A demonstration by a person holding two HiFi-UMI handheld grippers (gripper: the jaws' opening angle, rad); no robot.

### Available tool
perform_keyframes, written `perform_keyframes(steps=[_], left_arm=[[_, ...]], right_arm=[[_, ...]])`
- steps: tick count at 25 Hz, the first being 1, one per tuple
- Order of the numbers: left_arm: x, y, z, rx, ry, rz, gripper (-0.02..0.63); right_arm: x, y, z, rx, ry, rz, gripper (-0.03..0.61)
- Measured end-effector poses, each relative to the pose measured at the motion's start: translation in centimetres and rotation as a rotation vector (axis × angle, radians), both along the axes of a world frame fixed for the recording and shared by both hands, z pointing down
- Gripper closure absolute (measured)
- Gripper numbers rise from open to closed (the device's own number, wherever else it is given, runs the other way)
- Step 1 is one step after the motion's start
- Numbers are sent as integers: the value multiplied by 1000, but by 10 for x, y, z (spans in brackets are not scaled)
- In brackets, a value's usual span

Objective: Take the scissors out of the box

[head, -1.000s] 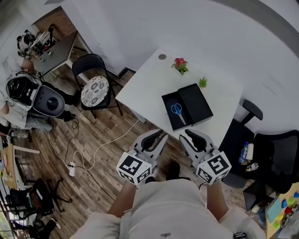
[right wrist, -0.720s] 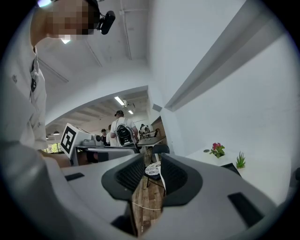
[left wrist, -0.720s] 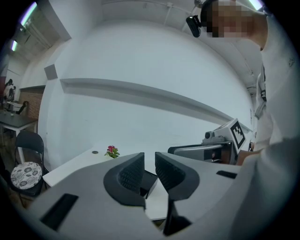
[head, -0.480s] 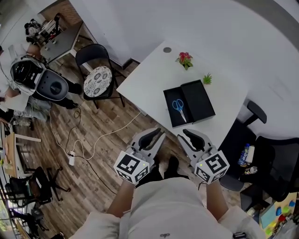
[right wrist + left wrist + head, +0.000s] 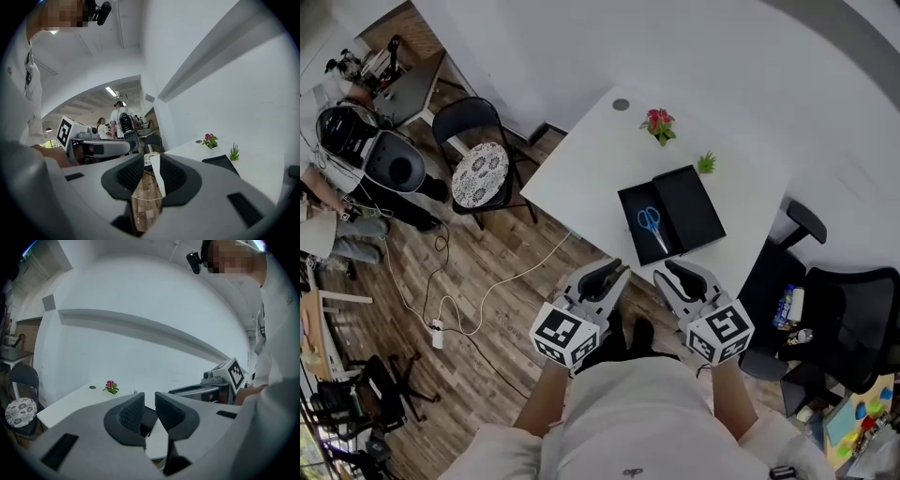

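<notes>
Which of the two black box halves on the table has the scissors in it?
The left half, as the head view shows it: blue-handled scissors lie in it, while the right half beside it shows only plain black.

1. Seen steeply from above on my remote head view, a white table [image 5: 581, 178] stands on wood-plank flooring, one of its corners turned toward the camera.
2. An open black box [image 5: 630, 202] lies flat on the table's right half, close to the near edge. Its lid [image 5: 689, 208] lies beside it, the two touching along one long side.
3. A small pink-flowered plant [image 5: 657, 124] stands upright farther back, well apart from the box.
4. A smaller green plant [image 5: 706, 164] stands just beyond the lid's far corner.
5. A small round grey disc [image 5: 622, 105] sits near the far corner; I cannot tell what it is.
</notes>
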State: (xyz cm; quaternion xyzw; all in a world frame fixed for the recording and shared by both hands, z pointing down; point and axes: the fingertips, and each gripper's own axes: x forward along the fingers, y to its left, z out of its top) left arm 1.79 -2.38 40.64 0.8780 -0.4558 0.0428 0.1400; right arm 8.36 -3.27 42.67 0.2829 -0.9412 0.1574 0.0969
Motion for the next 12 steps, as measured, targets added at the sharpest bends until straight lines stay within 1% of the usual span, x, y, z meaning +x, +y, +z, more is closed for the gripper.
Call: perform_keyframes(steps=[3,12], left_arm=[[-3,-18,2,-6,2,34,535],[-16,-71,15,-32,-26,170,535]], right_arm=[[-4,-16,5,-5,31,23,466],[-19,-62,27,-46,109,115,466]])
